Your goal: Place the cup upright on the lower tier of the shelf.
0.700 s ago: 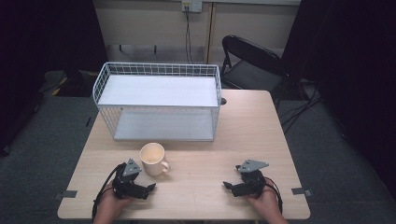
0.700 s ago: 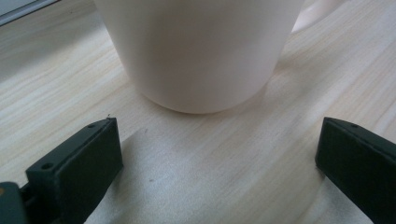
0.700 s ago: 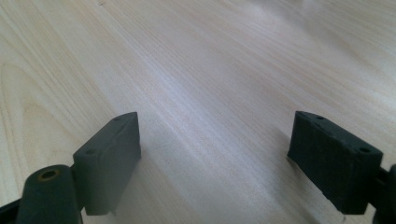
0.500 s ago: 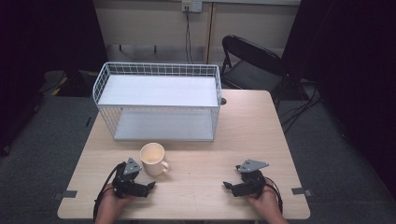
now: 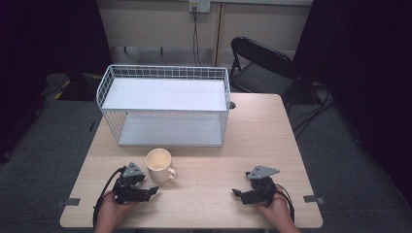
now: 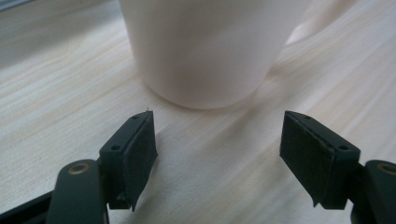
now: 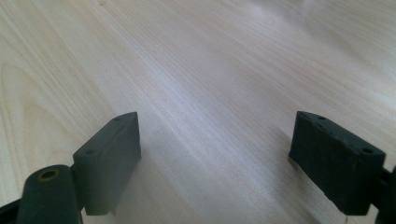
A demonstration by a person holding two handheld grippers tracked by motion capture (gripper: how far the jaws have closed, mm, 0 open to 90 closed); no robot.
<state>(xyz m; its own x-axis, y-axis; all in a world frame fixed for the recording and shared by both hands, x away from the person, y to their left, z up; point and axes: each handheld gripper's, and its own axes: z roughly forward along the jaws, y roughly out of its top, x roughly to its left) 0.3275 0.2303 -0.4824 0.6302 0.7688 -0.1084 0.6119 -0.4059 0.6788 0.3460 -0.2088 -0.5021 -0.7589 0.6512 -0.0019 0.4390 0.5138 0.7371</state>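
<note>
A cream mug (image 5: 159, 164) stands upright on the table (image 5: 214, 155), just in front of the white wire basket (image 5: 165, 104), with its handle turned to the basket's right-hand side. The left gripper (image 5: 148, 191) rests on the table just in front of the mug and a little to its left; in the left gripper view its jaws stand wide apart with nothing between them, the mug (image 6: 210, 46) close ahead but untouched. The right gripper (image 5: 239, 193) lies well to the right of the mug, its jaws also spread wide over bare wood in the right gripper view.
</note>
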